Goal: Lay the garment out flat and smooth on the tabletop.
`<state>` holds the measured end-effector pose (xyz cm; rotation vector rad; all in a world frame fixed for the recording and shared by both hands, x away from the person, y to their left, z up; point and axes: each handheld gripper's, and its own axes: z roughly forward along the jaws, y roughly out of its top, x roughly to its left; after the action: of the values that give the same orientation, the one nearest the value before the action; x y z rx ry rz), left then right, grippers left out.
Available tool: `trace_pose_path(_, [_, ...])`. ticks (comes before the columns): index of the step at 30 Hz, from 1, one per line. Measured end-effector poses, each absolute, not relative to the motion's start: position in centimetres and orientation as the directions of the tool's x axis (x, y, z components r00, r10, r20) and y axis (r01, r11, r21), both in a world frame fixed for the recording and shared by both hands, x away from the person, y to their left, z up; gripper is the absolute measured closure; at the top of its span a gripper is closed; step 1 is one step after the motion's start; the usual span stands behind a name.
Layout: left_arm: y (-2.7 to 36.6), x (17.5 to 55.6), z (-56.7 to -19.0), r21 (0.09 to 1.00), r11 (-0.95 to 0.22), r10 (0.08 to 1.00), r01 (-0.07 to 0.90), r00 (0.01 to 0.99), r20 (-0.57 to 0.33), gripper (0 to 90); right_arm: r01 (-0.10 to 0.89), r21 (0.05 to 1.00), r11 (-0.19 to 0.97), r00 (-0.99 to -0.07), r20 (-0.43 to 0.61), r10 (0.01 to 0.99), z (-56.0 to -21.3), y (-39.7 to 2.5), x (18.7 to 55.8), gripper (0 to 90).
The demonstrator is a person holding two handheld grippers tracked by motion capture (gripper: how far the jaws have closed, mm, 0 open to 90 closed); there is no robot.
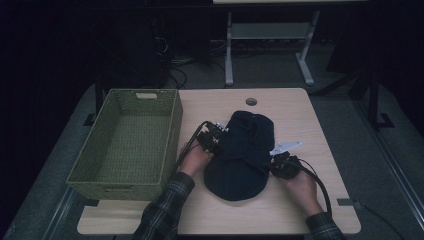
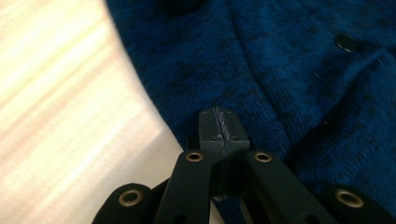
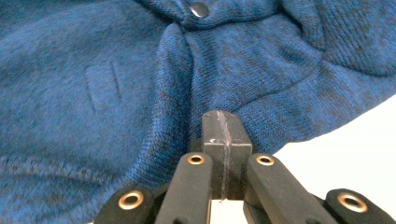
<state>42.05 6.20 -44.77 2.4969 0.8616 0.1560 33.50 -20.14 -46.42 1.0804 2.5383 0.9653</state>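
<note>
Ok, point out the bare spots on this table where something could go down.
Free: the far right corner of the table beyond the blue garment, and the near edge strip between the sleeves. The green basket lies empty. Crowded: the middle, where both tongs, left and right, flank the garment.

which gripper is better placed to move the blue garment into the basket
Left, probably. The left gripper sits at the garment's edge nearest the basket; the right gripper is on the far side. Both look shut.

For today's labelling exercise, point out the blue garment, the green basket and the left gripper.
blue garment (image 1: pixel 235 172): high view, lower body.
green basket (image 1: pixel 172 127): high view, right wall.
left gripper (image 2: pixel 218 126): left gripper view, jaw tips.
</note>
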Motion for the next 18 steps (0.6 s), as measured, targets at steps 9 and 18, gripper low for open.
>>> trace_pose_path(9, [6.8, 39.5, -45.0, 0.507, -0.684, 0.560, 0.525, 0.823, -0.098, 90.0, 0.564, 0.639, 0.523, -0.704, 0.041, 0.709, -46.3, -20.9, 32.2, 89.9])
trace_pose_path(18, [7.2, 37.3, -45.0, 0.507, -0.703, 0.519, 0.499, 0.847, -0.115, 90.0, 0.566, 0.634, 0.528, -0.713, 0.055, 0.699, -46.3, -21.4, 31.1, 89.9])
